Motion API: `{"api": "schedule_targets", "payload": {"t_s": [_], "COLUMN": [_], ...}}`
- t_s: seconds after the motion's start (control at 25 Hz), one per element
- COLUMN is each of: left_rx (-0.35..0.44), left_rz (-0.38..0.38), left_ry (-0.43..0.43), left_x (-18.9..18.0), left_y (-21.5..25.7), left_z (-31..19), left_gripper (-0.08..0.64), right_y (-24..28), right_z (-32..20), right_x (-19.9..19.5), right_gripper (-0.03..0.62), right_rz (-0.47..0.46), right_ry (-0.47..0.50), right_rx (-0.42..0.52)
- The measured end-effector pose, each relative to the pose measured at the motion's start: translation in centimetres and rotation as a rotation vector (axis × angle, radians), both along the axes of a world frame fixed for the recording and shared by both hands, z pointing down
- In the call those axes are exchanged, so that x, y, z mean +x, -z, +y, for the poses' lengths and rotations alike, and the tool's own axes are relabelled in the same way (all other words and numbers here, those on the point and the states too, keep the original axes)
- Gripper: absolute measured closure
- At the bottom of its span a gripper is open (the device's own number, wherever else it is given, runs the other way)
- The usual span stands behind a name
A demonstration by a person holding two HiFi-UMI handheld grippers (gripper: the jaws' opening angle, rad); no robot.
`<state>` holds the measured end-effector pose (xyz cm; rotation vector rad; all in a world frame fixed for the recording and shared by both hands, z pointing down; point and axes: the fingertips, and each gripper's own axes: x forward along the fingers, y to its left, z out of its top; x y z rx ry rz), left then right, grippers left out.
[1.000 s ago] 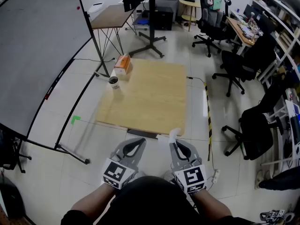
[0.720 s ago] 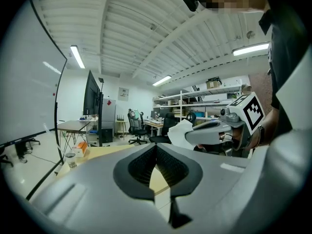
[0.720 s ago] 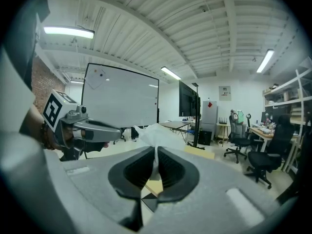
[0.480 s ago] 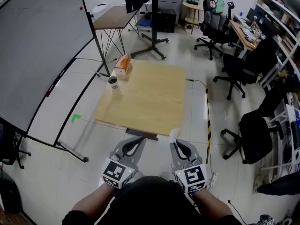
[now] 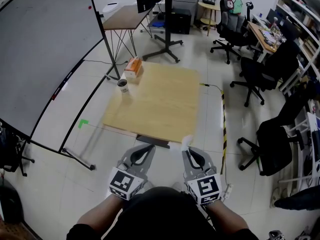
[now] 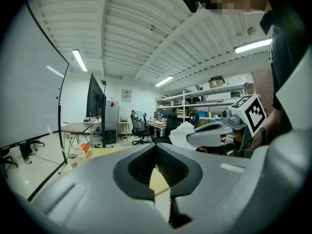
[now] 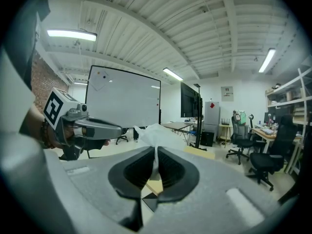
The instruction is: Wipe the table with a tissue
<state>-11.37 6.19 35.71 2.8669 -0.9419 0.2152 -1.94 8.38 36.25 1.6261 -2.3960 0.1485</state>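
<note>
Short of the wooden desk (image 5: 165, 104), the right claw (image 5: 186, 150) is clamped on a white tissue (image 5: 186, 141) held in the air; beside it, the left claw (image 5: 149, 150) is closed, empty.

Bright, even light from ceiling tubes (image 7: 73, 33); floor (image 5: 244, 121) glare; fisheye-bent edges.

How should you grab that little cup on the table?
Probably round the cup at its side wall, coming in level from the near side: it stands upright, and the orange box sits just beyond it. The left gripper is shut and empty, so it is free.
</note>
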Motion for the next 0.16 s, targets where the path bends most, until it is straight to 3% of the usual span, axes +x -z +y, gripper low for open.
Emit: {"api": "schedule_targets", "payload": {"t_s": [0.16], "left_rx": [0.012], "left_rz": [0.007], "left_ry": [0.003], "left_x": [0.06], "left_y": [0.40], "left_z": [0.18], "left_gripper": [0.543], "right_y": [-0.07], "right_z": [0.25], "right_x": [-0.12], "right_gripper": [0.594], "right_rz": [0.001], "right_ry": [0.002], "right_rx": [0.007]}}
